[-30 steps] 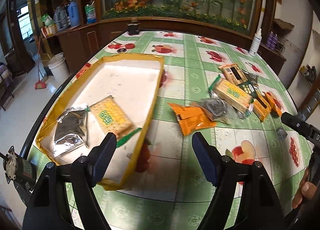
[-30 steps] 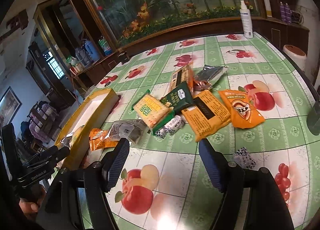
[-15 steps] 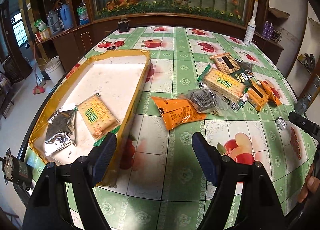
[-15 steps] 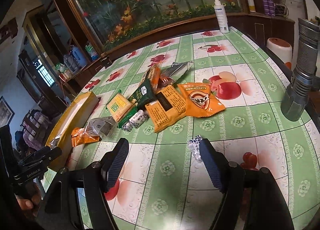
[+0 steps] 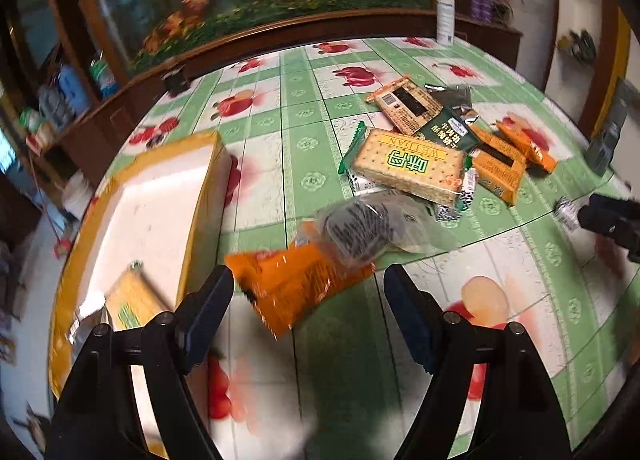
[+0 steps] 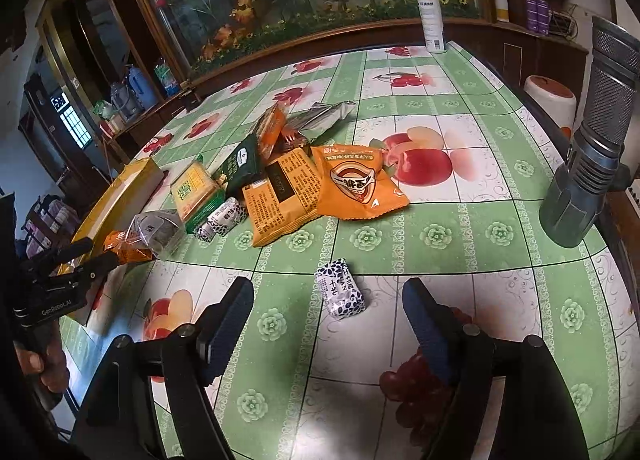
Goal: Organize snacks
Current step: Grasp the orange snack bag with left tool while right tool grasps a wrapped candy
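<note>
A yellow tray [image 5: 200, 195] lies at the table's left, holding a cracker pack [image 5: 132, 308] and a silver packet. My left gripper [image 5: 308, 296] is open, its fingers on either side of an orange snack packet [image 5: 292, 288] on the table; a clear bag of dark cookies [image 5: 360, 232] lies on that packet's far end. Beyond lies a pile of snacks with a large cracker pack [image 5: 408, 167] on top. My right gripper [image 6: 328, 308] is open and empty, just before a small white patterned candy [image 6: 342, 294]. The pile [image 6: 280, 187] lies further back.
A grey flashlight [image 6: 588, 163] stands at the table's right edge. A white spray bottle [image 6: 430, 19] stands at the far edge by the aquarium cabinet. The left gripper shows at the left of the right wrist view [image 6: 80, 264]. A white bucket [image 6: 552, 99] stands beside the table.
My left gripper has moved right and forward from the tray's edge to the orange packet. My right gripper has closed in on the small white candy.
</note>
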A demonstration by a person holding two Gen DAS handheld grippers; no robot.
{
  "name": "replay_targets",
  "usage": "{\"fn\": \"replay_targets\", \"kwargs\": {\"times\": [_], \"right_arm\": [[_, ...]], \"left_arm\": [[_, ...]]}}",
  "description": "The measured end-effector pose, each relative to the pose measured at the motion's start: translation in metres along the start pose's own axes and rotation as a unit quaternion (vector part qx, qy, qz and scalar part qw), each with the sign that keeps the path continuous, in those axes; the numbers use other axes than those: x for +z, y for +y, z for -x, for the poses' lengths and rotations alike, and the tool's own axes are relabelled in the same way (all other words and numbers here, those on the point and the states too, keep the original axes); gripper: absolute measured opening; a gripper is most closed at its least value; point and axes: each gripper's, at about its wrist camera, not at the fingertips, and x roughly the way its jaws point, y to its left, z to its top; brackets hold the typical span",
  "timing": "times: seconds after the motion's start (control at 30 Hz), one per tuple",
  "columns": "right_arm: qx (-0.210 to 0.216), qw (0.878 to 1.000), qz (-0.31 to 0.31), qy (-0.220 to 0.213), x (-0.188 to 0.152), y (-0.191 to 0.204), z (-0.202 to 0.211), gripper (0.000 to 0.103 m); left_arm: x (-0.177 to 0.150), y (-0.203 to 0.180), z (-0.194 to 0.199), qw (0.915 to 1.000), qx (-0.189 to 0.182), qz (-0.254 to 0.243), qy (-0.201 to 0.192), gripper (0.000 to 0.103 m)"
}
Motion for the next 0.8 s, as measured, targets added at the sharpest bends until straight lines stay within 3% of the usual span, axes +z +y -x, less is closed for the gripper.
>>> {"fn": "replay_targets", "kwargs": {"times": [0.27, 0.43, 0.57, 0.67, 0.8], "right_arm": [[-0.013, 0.999, 0.035, 0.029, 0.005, 0.005, -0.023, 0.08], [-0.038, 0.996, 0.075, 0.036, 0.007, 0.017, -0.034, 0.079], [-0.065, 0.993, 0.097, 0.036, 0.005, 0.023, -0.04, 0.072], [-0.078, 0.991, 0.107, 0.035, 0.005, 0.026, -0.042, 0.064], [-0.083, 0.989, 0.114, 0.035, 0.005, 0.028, -0.041, 0.049]], "left_arm": [[0.006, 0.0, -0.041, 0.9959, -0.03, -0.072, 0.047, 0.078], [0.003, 0.013, -0.054, 0.9932, -0.082, -0.053, 0.062, 0.08], [0.001, 0.007, -0.05, 0.9932, -0.079, -0.066, 0.054, 0.08], [-0.001, 0.004, -0.046, 0.9922, -0.094, -0.062, 0.052, 0.064], [-0.007, 0.001, -0.04, 0.9923, -0.1, -0.054, 0.05, 0.056]]}}
